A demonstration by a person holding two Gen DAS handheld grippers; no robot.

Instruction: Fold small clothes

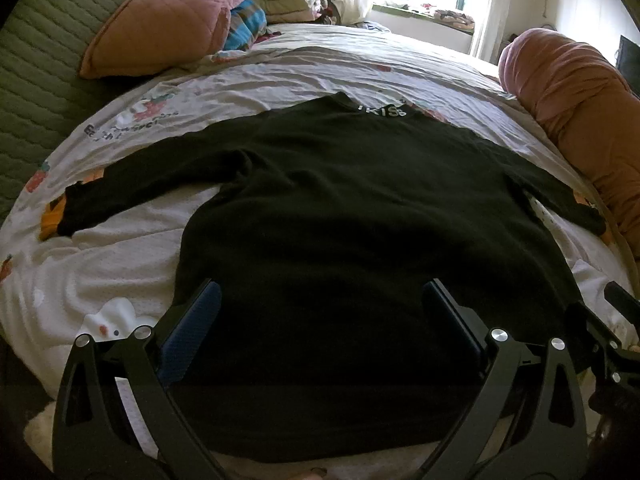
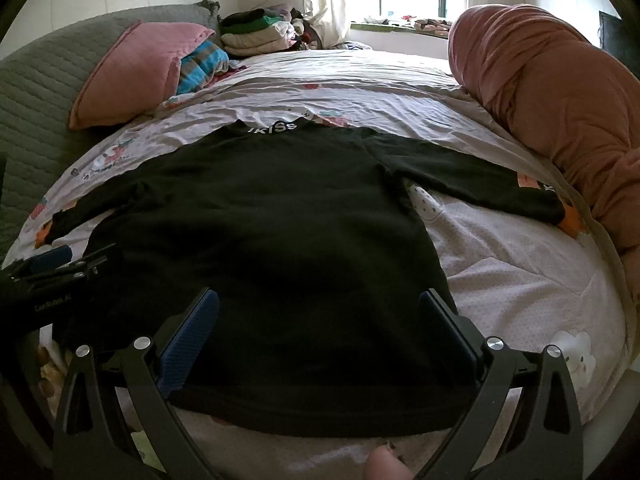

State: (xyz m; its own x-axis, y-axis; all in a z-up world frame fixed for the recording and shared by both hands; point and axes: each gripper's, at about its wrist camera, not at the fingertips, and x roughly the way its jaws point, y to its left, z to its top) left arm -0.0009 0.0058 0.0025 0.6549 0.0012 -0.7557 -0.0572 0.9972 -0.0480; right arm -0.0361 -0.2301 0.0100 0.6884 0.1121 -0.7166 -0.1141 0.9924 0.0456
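A black long-sleeved top of soft matte knit lies flat, sleeves spread, on the bed's crinkled printed sheet. Both the left claw and right claw gape wide over its near hem, gripping nothing. Bare quilted white coverlet lies right.

Black long-sleeved top — spread flat on the bed, sleeves out sideways, white-lettered collar at the far end

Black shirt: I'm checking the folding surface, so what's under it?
The black shirt lies spread flat on a white printed bedsheet. The sheet beneath the shirt's body is covered and unseen.
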